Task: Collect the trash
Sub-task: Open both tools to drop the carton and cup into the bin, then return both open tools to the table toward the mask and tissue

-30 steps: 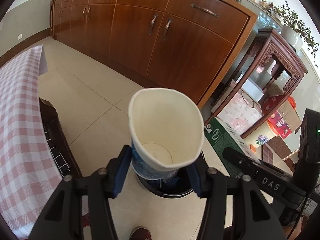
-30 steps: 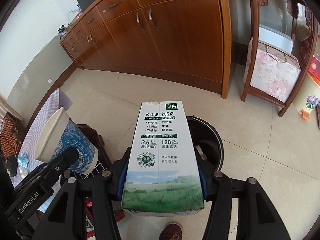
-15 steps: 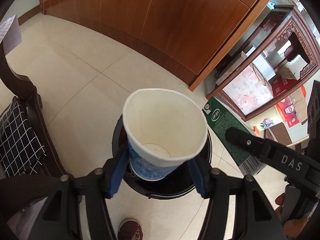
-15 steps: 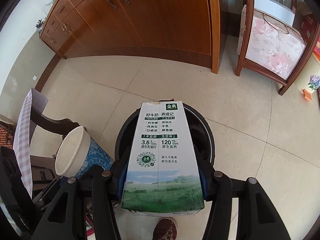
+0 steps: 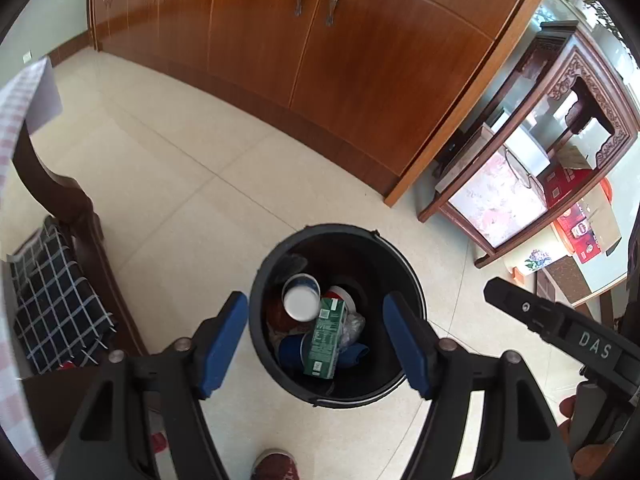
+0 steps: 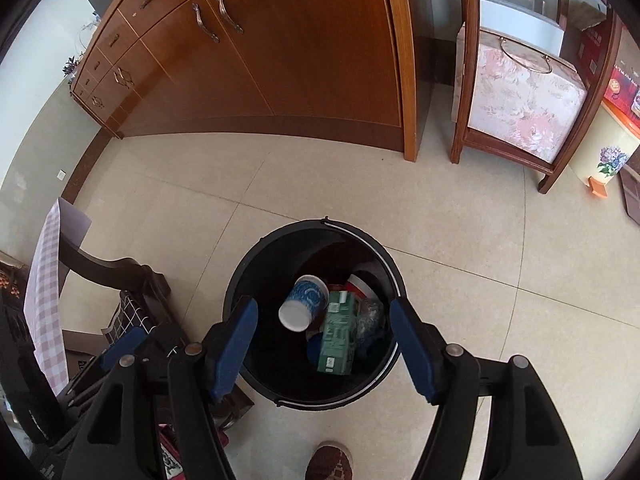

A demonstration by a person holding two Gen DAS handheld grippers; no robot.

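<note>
A black round trash bin (image 5: 260,280) (image 6: 240,280) stands on the tiled floor right under both grippers. Inside it lie a blue-and-white paper cup (image 5: 301,296) (image 6: 304,302) on its side and a green milk carton (image 5: 326,336) (image 6: 338,332), among other rubbish. My left gripper (image 5: 316,334) hangs above the bin, its jaws opening, nothing between its blue pads. My right gripper (image 6: 324,340) is likewise above the bin, jaws opening and empty. The right gripper's black body (image 5: 560,328) shows at the right of the left wrist view.
A long wooden cabinet (image 5: 320,60) (image 6: 280,60) runs along the far wall. A carved stand with a floral box (image 5: 500,200) (image 6: 520,108) is to the right. A dark chair with a checked cushion (image 5: 52,300) and a pink checked tablecloth (image 6: 42,300) are at the left. A person's shoe (image 6: 330,460) is below the bin.
Both grippers opened and let go: the paper cup left the left gripper and the milk carton left the right one, and both now lie in the bin.
</note>
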